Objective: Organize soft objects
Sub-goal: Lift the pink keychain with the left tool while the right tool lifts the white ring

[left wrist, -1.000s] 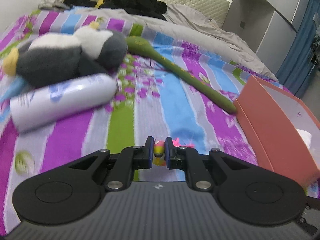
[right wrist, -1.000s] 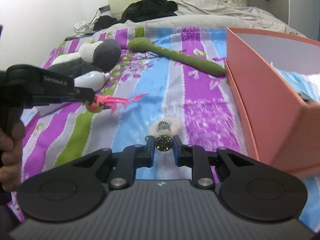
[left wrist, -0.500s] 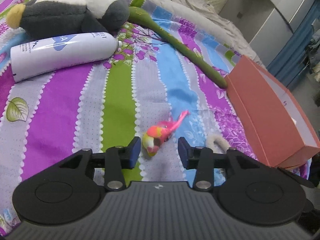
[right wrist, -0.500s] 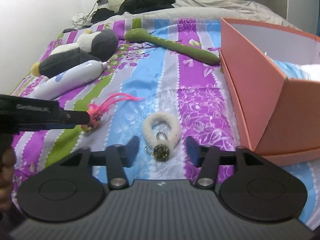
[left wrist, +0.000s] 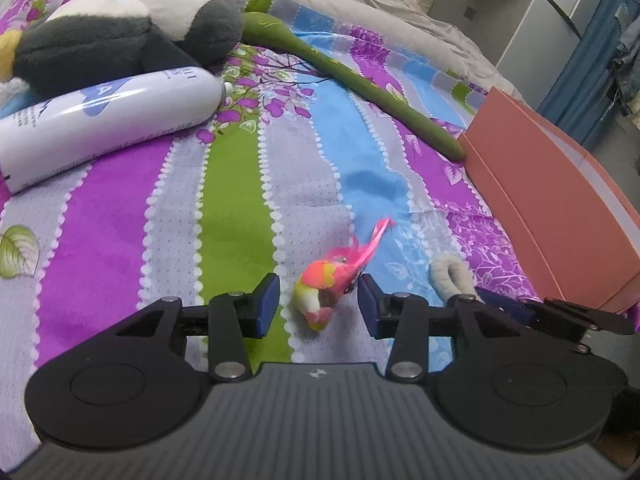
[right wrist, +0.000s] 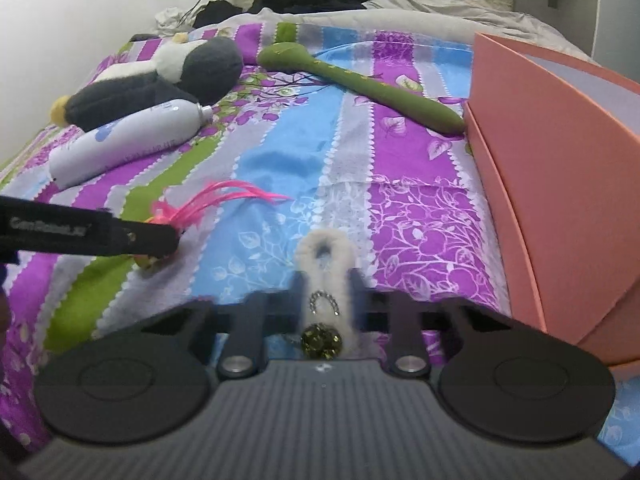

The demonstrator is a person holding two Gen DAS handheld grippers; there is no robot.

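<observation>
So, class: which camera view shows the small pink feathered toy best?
The left wrist view: the pink feathered toy lies whole between the open left gripper fingers. In the right wrist view that gripper's finger hides its body, leaving mainly feathers visible.

Left claw (left wrist: 319,305): matte black plastic, two round disc housings, ribbed grey panel with tiny logo in middle, silver screws on linkage arms, blue pads on fingertips (left wrist: 267,294). Right claw (right wrist: 325,294): same build, fingers blurry. From right cam, left claw's black arm shows white lettering, too fuzzy to read properly.
</observation>
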